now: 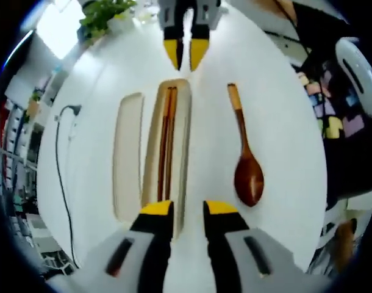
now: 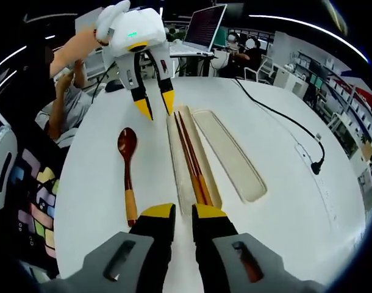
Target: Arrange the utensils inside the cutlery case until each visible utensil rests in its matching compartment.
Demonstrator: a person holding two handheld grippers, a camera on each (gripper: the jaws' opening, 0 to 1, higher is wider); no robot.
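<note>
Cutlery case (image 2: 185, 177), two chopsticks (image 2: 191, 160), one spoon (image 2: 127, 165)

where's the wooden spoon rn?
The wooden spoon lies on the white table, outside the cutlery case holding the chopsticks: right of the case in the left gripper view, left of it in the right gripper view.

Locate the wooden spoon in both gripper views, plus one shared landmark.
Left gripper view: the wooden spoon lies right of centre on the white table, bowl toward the camera.
Right gripper view: the wooden spoon lies left of centre, bowl away from the camera.
Shared landmark: the open case with chopsticks beside it.
</note>
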